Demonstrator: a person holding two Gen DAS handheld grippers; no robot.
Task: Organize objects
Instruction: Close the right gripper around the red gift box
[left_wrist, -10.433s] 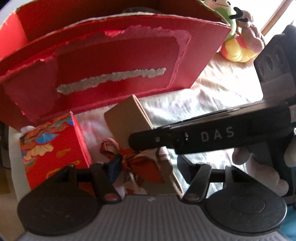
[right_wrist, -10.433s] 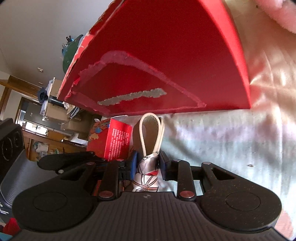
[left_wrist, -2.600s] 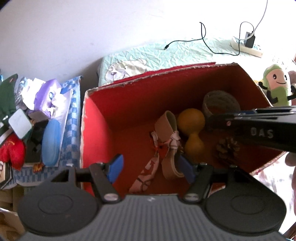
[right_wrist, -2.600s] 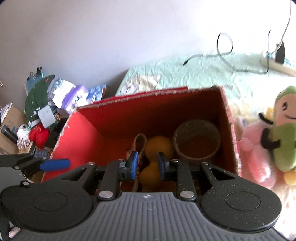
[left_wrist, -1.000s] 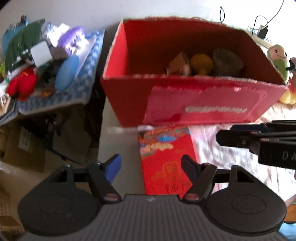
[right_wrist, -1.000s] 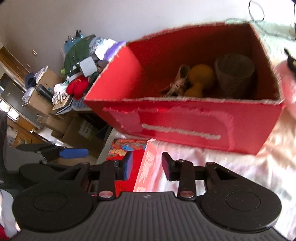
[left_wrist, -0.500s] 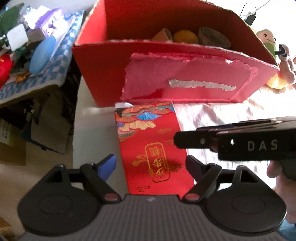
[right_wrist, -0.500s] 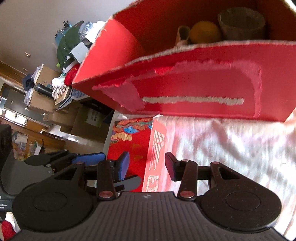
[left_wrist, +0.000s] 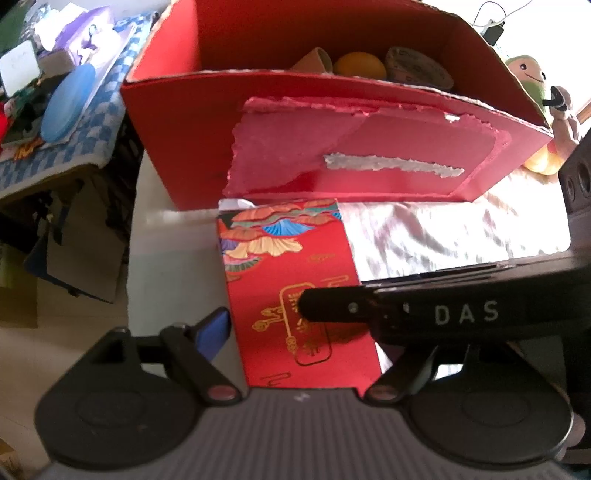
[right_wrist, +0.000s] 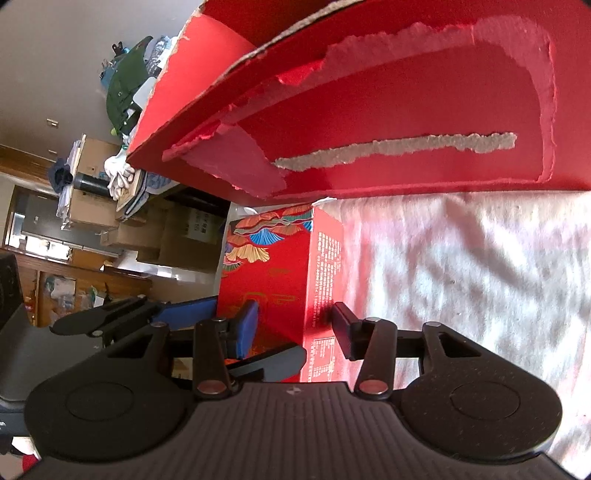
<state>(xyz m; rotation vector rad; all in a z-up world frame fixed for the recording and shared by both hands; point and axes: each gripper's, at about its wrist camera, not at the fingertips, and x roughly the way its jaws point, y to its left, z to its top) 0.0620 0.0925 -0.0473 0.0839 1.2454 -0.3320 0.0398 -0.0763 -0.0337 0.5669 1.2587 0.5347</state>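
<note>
A small red gift box (left_wrist: 295, 295) with a fan pattern and gold print lies in front of the large red cardboard box (left_wrist: 332, 147). My left gripper (left_wrist: 310, 343) is open just above it, its blue left pad (left_wrist: 212, 328) beside the box's left edge. My right gripper's black finger (left_wrist: 443, 314) hides the left gripper's other finger. My right gripper (right_wrist: 293, 328) is open astride the gift box's (right_wrist: 273, 280) right top edge, with one pad over the top and one beside the printed side. A tan piece (left_wrist: 314, 61), an orange gourd (left_wrist: 360, 64) and a woven cup (left_wrist: 417, 68) lie in the large box.
A white cloth (left_wrist: 443, 236) covers the surface to the right of the gift box. A plush toy (left_wrist: 528, 81) sits behind the large box at the right. A cluttered stand with a blue checked cloth (left_wrist: 74, 110) lies to the left, and cardboard boxes (right_wrist: 92, 206) stand beyond it.
Both grippers have come down from over the large box to the gift box. The right gripper sank and rolled, and its jaws widened around the box's edge.
</note>
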